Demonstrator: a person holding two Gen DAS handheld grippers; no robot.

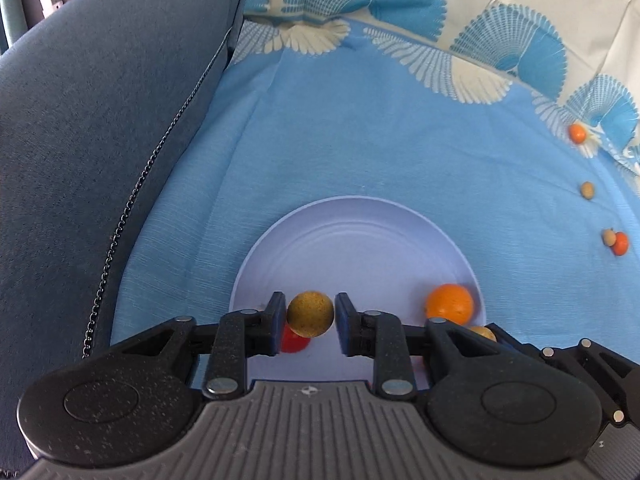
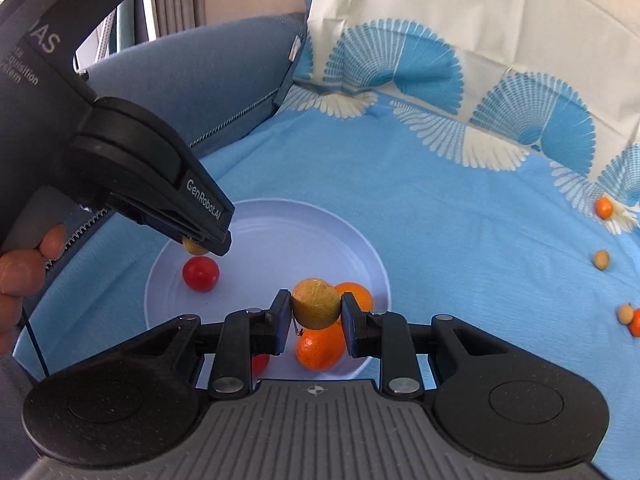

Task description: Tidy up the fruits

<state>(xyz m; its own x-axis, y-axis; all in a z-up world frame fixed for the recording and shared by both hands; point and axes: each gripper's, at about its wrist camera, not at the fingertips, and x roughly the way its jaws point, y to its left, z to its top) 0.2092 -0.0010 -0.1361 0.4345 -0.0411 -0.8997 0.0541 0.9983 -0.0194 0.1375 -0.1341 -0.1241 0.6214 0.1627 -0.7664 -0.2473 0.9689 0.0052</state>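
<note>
We are holding both grippers over a pale plate (image 2: 168,304) sitting on a blue cloth (image 1: 360,140) printed with white and blue fans. Our left gripper (image 1: 310,316) is standing with its jaws parted around a speckled yellow-brown fruit (image 1: 310,314); narrow gaps are showing on both sides, so the pads are not pressing it. In the right wrist view that same gripper is hanging above the plate's far left part, the fruit peeking out beneath its tip, with a red fruit (image 2: 201,274) lying on the plate just below it. Our right gripper (image 2: 316,314) is clamping a second yellow-brown fruit (image 2: 316,304) firmly between its blue pads (image 2: 285,312), above two orange fruits (image 2: 320,346) resting touching each other at the plate's near right. A hand (image 2: 24,276) is gripping the left tool's handle at the frame's left edge. Off the plate, four small fruits are lying on the cloth at far right: an orange one (image 2: 604,208) by the patterned border, a tan one (image 2: 601,259) nearer, then a tan and orange pair (image 2: 630,316) touching. A dark blue cushion (image 1: 100,160) is bordering the cloth on the left.
</note>
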